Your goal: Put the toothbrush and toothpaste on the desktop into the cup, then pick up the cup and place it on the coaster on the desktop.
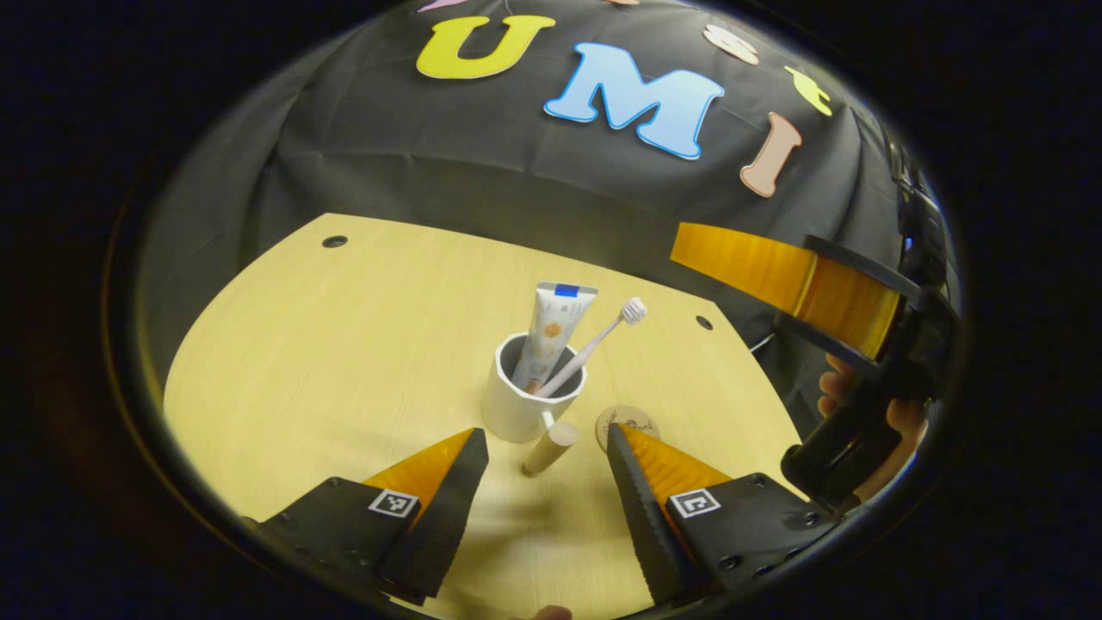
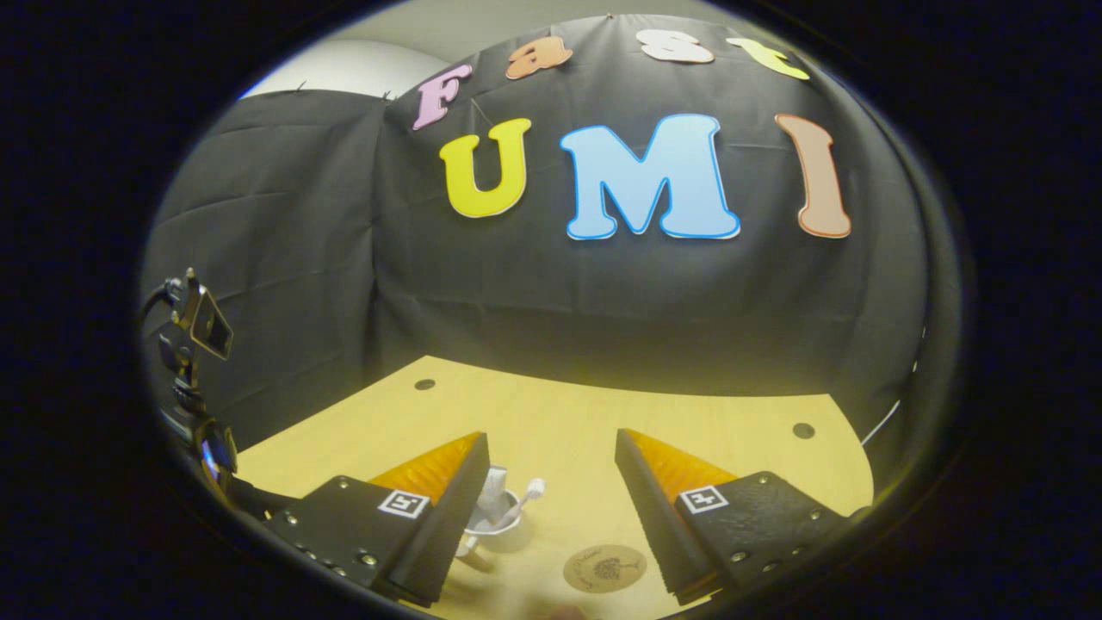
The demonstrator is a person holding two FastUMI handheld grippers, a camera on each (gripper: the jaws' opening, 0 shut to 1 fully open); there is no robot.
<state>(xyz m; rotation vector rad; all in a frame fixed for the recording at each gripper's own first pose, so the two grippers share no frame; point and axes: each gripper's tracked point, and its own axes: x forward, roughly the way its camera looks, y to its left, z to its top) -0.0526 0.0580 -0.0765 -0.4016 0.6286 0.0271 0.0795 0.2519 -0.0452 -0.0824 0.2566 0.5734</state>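
Left gripper (image 1: 547, 441) hangs above the bench (image 1: 344, 344), jaws released astride the cup (image 1: 527, 389) handle. Cup holds toothpaste (image 1: 551, 331) and toothbrush (image 1: 598, 340), just left of the coaster (image 1: 627, 422). Right gripper (image 2: 551, 448) jaws released, aloft.

At frame centre, white toothpaste (image 1: 551, 331) and toothbrush (image 1: 594, 344) are held upright in a white cup (image 1: 516, 405), just beside the round coaster (image 1: 627, 424)
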